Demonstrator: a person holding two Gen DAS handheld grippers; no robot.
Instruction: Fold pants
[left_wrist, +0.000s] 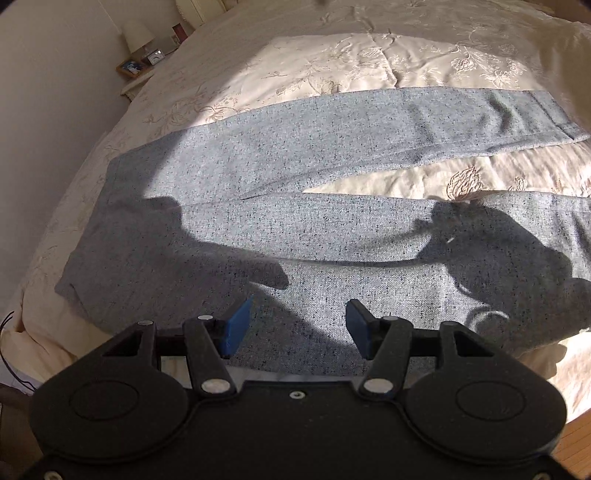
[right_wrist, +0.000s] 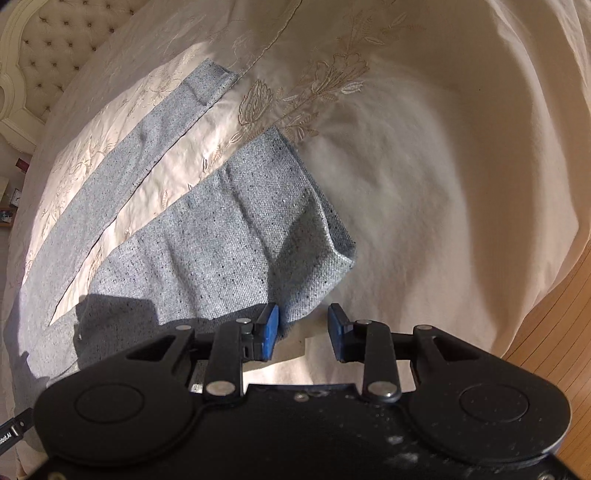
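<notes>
Grey-blue speckled pants (left_wrist: 295, 221) lie flat on a cream embroidered bedspread (left_wrist: 332, 62), waistband at the left and both legs spread apart toward the right. My left gripper (left_wrist: 297, 325) is open and empty, hovering above the near leg's thigh. In the right wrist view the pants (right_wrist: 236, 236) show both legs, with the near leg's cuff slightly rumpled. My right gripper (right_wrist: 303, 330) is open and empty, just above the near edge of that cuff; its left pad (right_wrist: 269, 332) is over the fabric's edge.
A bedside table (left_wrist: 138, 72) with a lamp, clock and picture frame stands at the far left. A tufted headboard (right_wrist: 51, 48) is at the bed's end. Wooden floor (right_wrist: 554, 325) lies beyond the bed's right edge. Gripper shadows fall on the pants.
</notes>
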